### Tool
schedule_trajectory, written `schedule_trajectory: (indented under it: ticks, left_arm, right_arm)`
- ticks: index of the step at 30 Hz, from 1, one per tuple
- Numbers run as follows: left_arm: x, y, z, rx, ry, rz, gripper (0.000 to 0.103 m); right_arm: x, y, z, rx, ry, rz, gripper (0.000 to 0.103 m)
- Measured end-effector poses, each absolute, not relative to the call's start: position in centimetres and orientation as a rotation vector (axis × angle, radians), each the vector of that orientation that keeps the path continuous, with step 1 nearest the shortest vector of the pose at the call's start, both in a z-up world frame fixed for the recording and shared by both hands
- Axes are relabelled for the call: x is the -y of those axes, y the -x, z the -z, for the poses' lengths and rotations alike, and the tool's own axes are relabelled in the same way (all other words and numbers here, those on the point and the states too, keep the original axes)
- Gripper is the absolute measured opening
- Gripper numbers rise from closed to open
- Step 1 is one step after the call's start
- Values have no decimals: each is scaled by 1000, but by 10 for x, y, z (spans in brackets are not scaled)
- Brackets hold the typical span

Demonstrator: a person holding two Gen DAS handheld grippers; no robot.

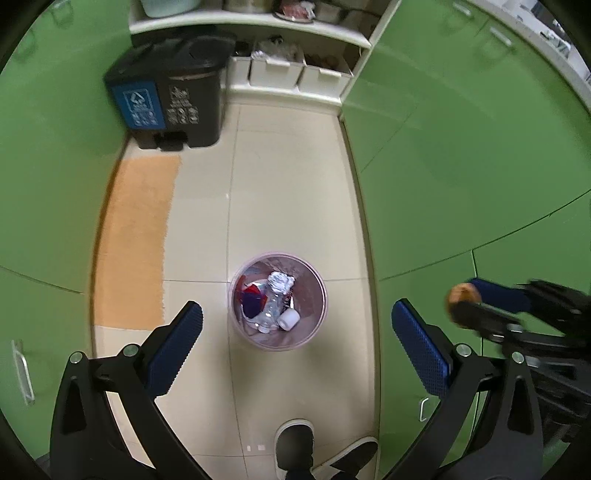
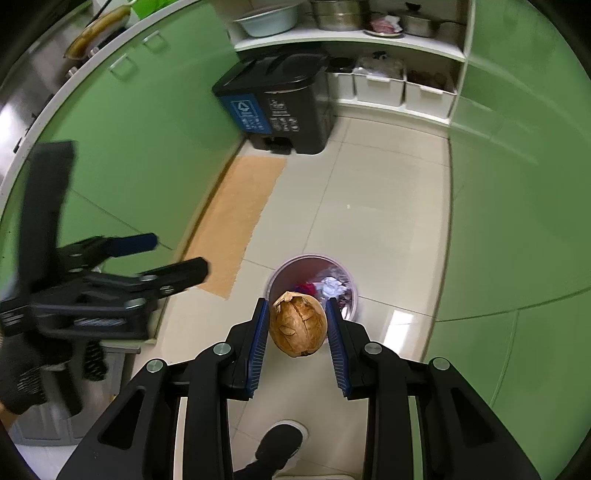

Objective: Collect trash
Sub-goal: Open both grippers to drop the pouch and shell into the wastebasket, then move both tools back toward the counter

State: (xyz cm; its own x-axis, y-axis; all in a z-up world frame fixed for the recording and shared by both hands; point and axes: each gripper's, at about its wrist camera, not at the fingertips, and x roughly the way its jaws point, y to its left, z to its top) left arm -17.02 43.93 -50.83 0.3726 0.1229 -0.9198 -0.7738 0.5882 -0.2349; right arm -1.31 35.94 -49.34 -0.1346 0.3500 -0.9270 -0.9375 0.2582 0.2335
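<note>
Green cabinets [image 1: 461, 155] line a tiled floor [image 1: 288, 192]; left tool [image 1: 295, 325] hangs wide apart, empty, above the pink bin [image 1: 277, 300] (bottle, crumpled paper inside), while right tool [image 2: 297, 325] pinches a brown onion [image 2: 297, 324] over it.

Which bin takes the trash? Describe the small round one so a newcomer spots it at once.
Start at the green cabinets lining both sides of the cream tiled floor. The small round translucent pink wastebasket stands alone mid-floor, beside the orange mat. Unlike the tall black lidded pedal bin near the white shelves, it is open-topped, with a clear plastic bottle and crumpled foil showing.
</note>
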Motion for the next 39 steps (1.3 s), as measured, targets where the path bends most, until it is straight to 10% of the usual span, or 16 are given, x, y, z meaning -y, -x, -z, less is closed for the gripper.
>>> schedule_trajectory:
  ticks: [12, 16, 21, 39]
  left_arm:
    - [-456, 230, 499, -957, 778, -738, 100]
    - [-455, 241, 504, -950, 789, -756, 100]
    - [-449, 240, 497, -952, 787, -757, 100]
    - [-359, 180, 238, -810, 548, -593, 100]
  right_arm:
    - [-409, 34, 563, -1241, 710, -1297, 32]
    - [-415, 36, 565, -1197, 703, -1294, 90]
    - [-409, 33, 554, -1193, 722, -1265, 97]
    - [-238, 4, 226, -925, 387, -1126, 97]
